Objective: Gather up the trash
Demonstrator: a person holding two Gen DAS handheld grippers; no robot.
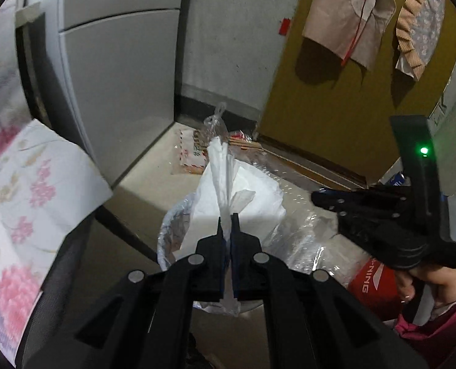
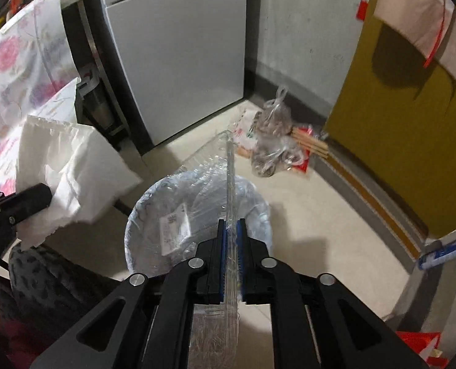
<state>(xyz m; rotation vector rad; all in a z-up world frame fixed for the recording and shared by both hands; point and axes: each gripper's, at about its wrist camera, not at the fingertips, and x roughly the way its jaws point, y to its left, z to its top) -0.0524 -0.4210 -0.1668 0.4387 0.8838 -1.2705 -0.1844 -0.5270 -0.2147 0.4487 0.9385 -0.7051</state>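
The pale floor (image 2: 304,215) carries a bin lined with clear plastic (image 2: 141,215), standing near the grey fridge (image 2: 181,61). In the corner lie knotted clear bags (image 2: 274,144) on printed wrappers (image 2: 243,132), and a blue spray can (image 2: 443,252) lies by the yellow door (image 2: 397,138).

both wrist views overlook bin (image 2: 197,215) closely.

Black claw (image 1: 227,224) with blue pads, silver rivets, pink sleeve (image 1: 443,323).

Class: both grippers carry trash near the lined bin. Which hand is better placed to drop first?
Probably right. The right gripper holds the clear plastic container directly over the bin, while the left gripper's white paper hangs beside it.
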